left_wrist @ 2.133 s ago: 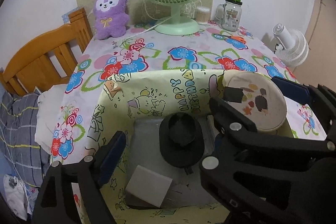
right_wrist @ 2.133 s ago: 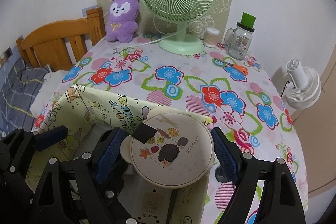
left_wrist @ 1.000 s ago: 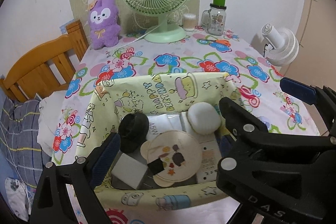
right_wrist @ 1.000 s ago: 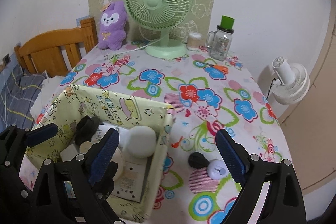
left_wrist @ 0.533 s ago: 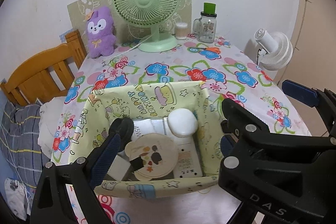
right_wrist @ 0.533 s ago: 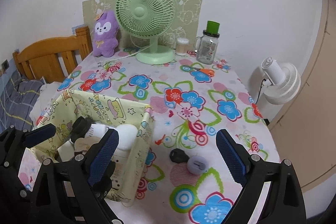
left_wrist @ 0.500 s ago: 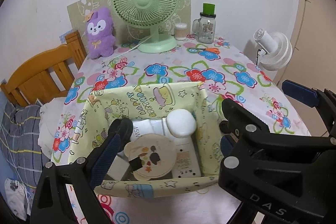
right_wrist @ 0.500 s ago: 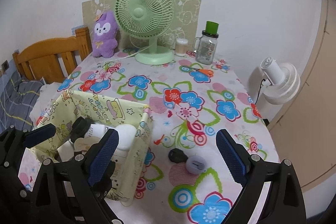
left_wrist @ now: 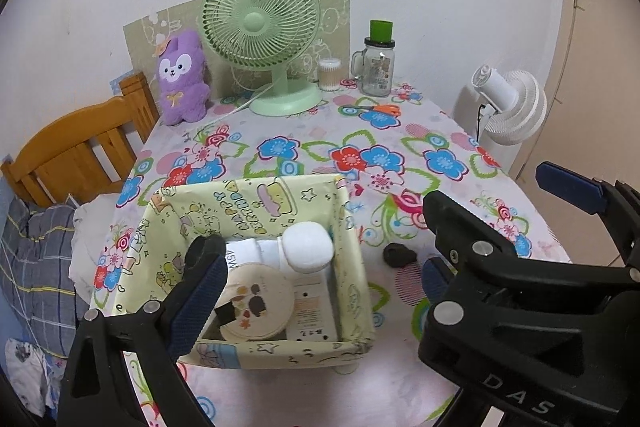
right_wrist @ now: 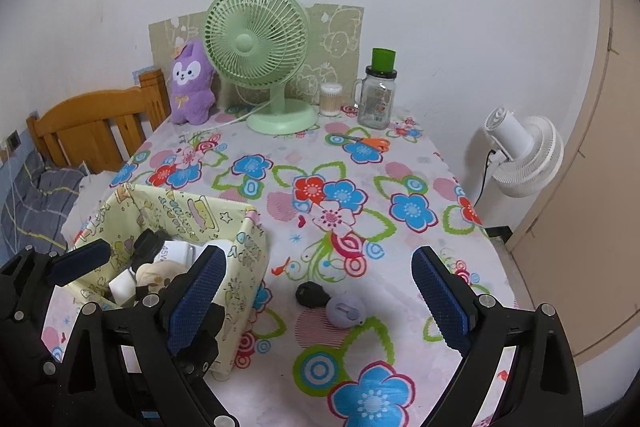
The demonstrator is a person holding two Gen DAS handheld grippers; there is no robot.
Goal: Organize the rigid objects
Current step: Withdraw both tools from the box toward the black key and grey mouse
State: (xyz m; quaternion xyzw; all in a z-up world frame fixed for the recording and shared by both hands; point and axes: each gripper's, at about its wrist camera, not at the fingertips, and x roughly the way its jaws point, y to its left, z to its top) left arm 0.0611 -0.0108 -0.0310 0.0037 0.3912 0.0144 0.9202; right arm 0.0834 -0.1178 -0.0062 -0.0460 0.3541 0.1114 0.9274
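both grippers sit above the near edge of a table covered in a floral tablecloth (right_wrist: 400, 163). right gripper (right_wrist: 320, 291): jaws spread wide, blue pads well apart, nothing between them; through the gap lie a small black object (right_wrist: 311, 294) and, touching its right side, a pale round object (right_wrist: 345, 311), both on the cloth, just to the right of the box. left gripper (left_wrist: 316, 251): only its left finger with the blue pad is clear in its own view, the other side is covered by the right gripper's black frame; the visible pad touches nothing, and the right wrist view shows a second blue pad far out to the left, so the jaws stand open and empty. yellow cartoon-print fabric box (left_wrist: 352, 267) stands on the near left part of the table. inside it: a round cream disc with a hedgehog print (left_wrist: 256, 307) lying flat at the front, a white rounded object (left_wrist: 308, 247) behind it, a white charger block (left_wrist: 244, 250), a white power strip (left_wrist: 312, 315) along the right wall, a black object (left_wrist: 202, 251) at the left partly hidden by the finger. at the far edge of the table: green desk fan (left_wrist: 262, 35), purple plush toy (left_wrist: 182, 79), glass jar with green lid (left_wrist: 378, 61), cotton swab tub (left_wrist: 330, 75), orange scissors (left_wrist: 380, 110). a white fan (right_wrist: 524, 155) stands off the table's right side, a wooden bed frame (right_wrist: 96, 131) to the left.
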